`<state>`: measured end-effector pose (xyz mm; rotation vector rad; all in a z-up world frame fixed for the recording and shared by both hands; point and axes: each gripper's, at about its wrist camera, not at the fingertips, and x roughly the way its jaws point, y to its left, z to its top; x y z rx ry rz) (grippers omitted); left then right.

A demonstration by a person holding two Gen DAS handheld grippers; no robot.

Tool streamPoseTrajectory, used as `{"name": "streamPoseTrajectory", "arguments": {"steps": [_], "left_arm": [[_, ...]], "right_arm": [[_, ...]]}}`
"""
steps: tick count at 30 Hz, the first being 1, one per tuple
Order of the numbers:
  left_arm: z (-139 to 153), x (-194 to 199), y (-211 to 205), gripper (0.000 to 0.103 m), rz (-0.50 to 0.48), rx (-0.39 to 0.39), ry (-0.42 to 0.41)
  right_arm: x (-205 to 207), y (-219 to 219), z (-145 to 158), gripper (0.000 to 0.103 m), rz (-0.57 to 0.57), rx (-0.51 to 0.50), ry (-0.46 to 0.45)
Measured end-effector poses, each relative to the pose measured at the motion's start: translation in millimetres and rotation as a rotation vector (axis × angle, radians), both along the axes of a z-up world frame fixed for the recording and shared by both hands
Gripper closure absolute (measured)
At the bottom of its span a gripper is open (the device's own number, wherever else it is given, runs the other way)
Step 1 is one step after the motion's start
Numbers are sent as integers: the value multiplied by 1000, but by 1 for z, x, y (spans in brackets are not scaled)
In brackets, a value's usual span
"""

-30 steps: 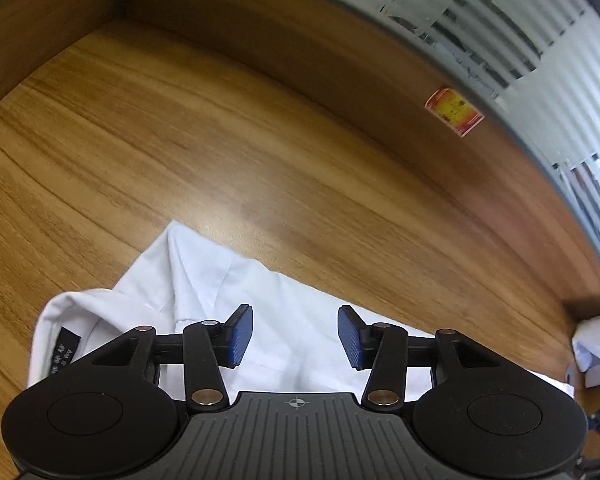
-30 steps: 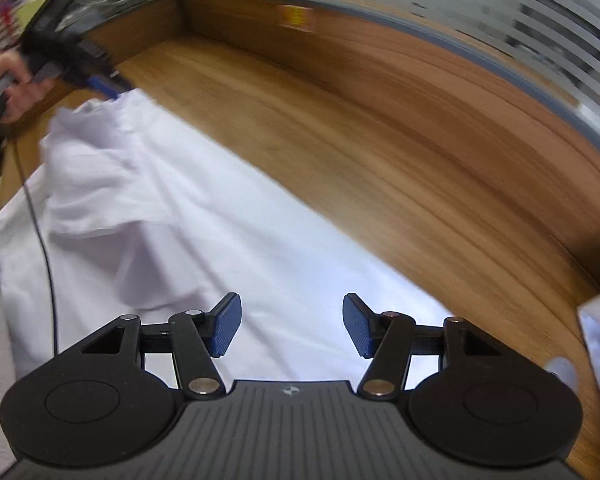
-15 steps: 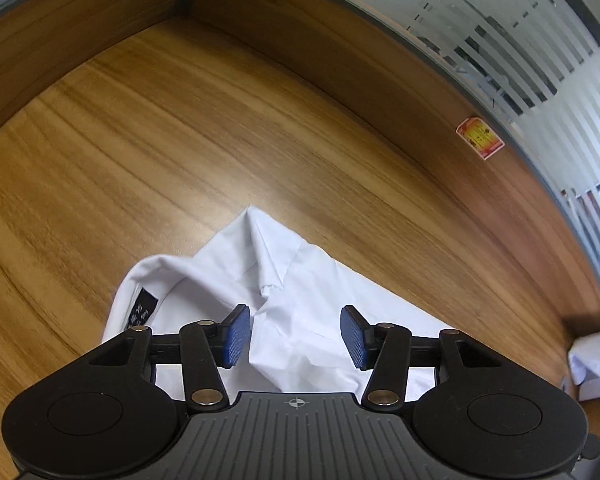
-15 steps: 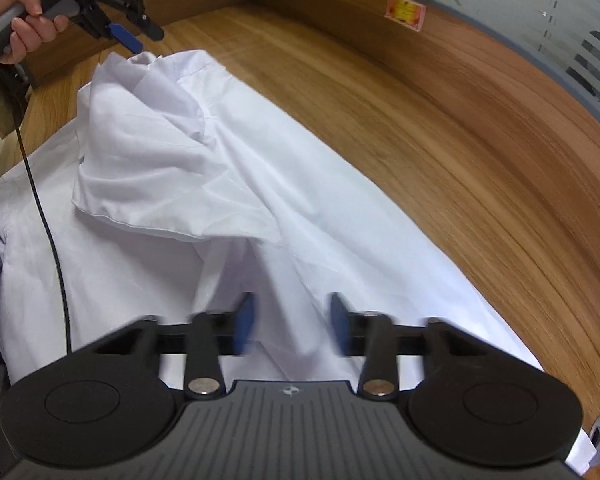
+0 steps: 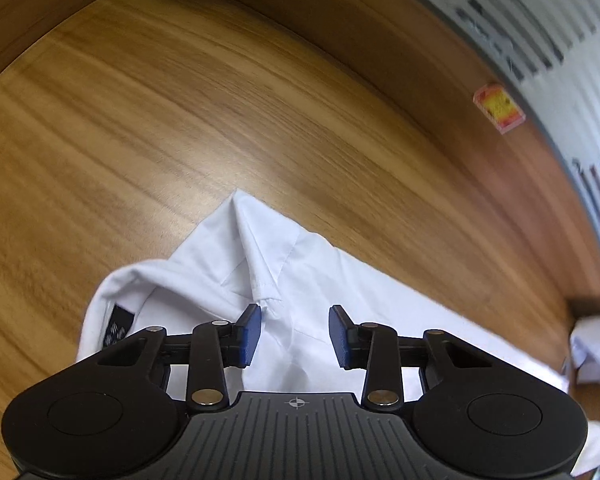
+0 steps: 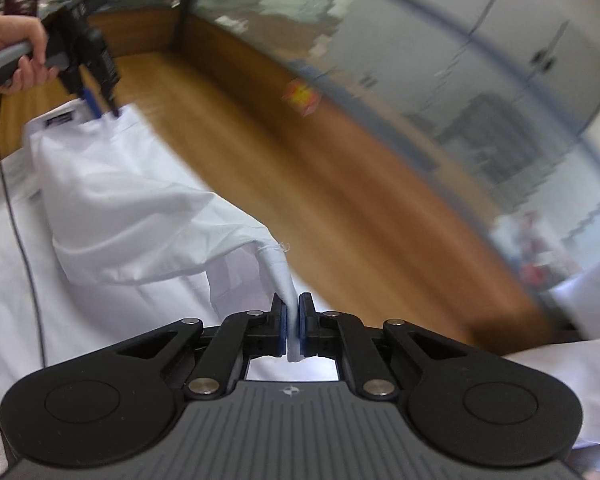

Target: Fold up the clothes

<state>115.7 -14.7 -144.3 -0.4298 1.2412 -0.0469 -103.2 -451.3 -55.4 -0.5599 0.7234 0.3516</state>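
Observation:
A white shirt (image 5: 300, 280) lies on the wooden table (image 5: 180, 120), its collar with a black label (image 5: 118, 324) toward the left. My left gripper (image 5: 294, 334) is open just above the collar area, with cloth between and below its blue pads. In the right wrist view the left gripper (image 6: 96, 100) sits at the shirt's collar end. My right gripper (image 6: 293, 326) is shut on a bunched cuff or edge of the white shirt (image 6: 140, 220) and holds it lifted off the table.
A wooden wall panel with a red-yellow sticker (image 5: 500, 108) runs along the table's far side under frosted glass. Another white garment (image 5: 596, 348) lies at the far right. A black cable (image 6: 20, 220) crosses the shirt on the left.
My right gripper closed on the shirt's edge and lifted it, tilting upward. My left gripper moved slightly forward over the collar and stayed open.

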Motion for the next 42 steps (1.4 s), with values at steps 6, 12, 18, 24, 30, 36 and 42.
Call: {"name": "streamPoseTrajectory", "arguments": {"steps": [6,12,18,24,30,36,42], "left_arm": [[-5,21,-10,70,-95,102,72],[5,33,-9,63,-85,76,16],[26,28,-8,51,-103,51,-91],[38,17,-13,45,-170,66,-168],[31,19,-12,45,-136,57,-179],[24,29,-33,46,-206,110,-168],[5,41,-56,47,-273,206,-110]], "right_arm": [[-20,-19,10,97,-133,-128,-101],[-19,-34,-13,96,-201,-219,-125],[-9,-41,-44,96,-254,-277,-120],[8,-47,-52,96,-303,-288,-141],[19,-50,-69,96,-314,-314,-138],[30,-57,-85,96,-315,-319,-101],[37,-57,-88,96,-300,-338,-90]]}}
